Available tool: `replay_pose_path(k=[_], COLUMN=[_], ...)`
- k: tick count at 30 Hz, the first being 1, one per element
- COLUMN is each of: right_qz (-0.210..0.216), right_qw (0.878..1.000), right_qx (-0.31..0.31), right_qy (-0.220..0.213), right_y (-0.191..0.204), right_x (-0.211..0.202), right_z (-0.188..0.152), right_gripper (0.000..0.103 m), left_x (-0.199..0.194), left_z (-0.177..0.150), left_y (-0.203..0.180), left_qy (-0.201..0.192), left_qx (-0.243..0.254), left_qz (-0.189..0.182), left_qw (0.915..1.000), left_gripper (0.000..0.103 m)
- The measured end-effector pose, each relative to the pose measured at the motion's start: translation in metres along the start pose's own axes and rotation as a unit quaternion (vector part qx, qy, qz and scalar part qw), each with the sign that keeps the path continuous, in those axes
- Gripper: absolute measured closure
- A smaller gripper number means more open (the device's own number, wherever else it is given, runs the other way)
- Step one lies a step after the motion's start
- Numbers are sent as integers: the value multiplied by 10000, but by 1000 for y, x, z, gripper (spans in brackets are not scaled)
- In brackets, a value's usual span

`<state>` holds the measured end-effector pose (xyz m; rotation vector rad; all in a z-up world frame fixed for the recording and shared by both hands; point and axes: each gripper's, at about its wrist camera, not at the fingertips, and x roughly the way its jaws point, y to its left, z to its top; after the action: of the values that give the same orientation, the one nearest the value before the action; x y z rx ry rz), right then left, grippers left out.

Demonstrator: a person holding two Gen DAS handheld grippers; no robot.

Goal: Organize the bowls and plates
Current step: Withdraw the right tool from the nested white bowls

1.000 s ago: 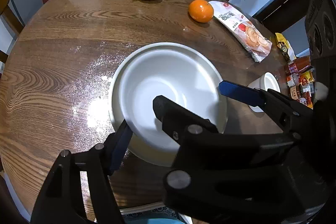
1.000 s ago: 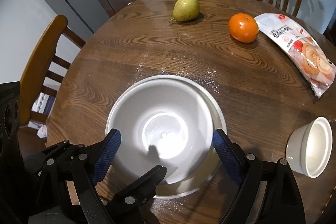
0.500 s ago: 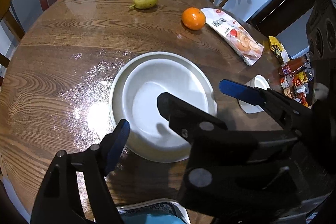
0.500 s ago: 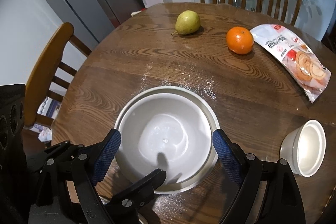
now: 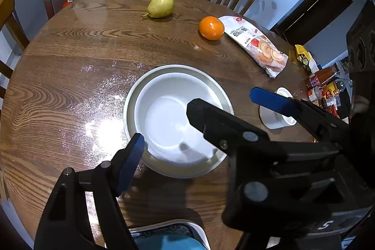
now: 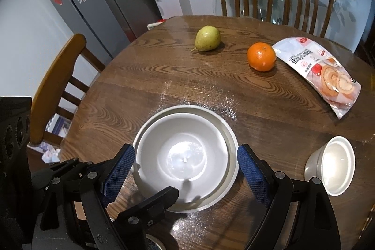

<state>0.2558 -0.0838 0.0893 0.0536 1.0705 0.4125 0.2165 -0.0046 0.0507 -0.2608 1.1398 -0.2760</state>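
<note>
I have the big bowl (image 6: 185, 158) nested in a wider white dish (image 6: 230, 132) near the front of the table (image 6: 164, 76), and it looks settled there with nothing gripping it. My right gripper (image 6: 185, 171) hovers over it, fingers spread wide to either side of the bowl's rim and pinching nothing. My left gripper (image 5: 196, 121) is also spread and empty, above the near rim of the stack. I judge the stacking step as done and the next piece as the small cup-like bowl (image 6: 332, 164), which stands alone on the table, well to the right of the stack. To fetch it I would swing the right gripper over, bracket its wall with one finger inside and one outside, then carry it into the big bowl. The pear (image 6: 207, 38), orange (image 6: 261, 56) and snack bag (image 6: 321, 72) sit far back, out of the way.
</note>
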Motion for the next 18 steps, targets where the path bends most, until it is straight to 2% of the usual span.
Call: replay_pose_path(k=[6, 9, 18], right_qz=[4, -26, -85], right_qw=[9999, 9998, 9994], right_qx=[-17, -20, -25], right_qy=[-131, -191, -324], right_y=[1, 0, -1], right_x=[-9, -14, -22], right_z=[-1, -2, -2], right_gripper=[13, 13, 12], left_x=[-7, -10, -15], left_z=[-1, -2, -3], left_y=[-2, -3, -6], left_qy=[-90, -136, -239], left_qx=[13, 5, 46], left_qz=[-39, -56, -133], left_qw=[10000, 9999, 9996], left_gripper=[30, 23, 22])
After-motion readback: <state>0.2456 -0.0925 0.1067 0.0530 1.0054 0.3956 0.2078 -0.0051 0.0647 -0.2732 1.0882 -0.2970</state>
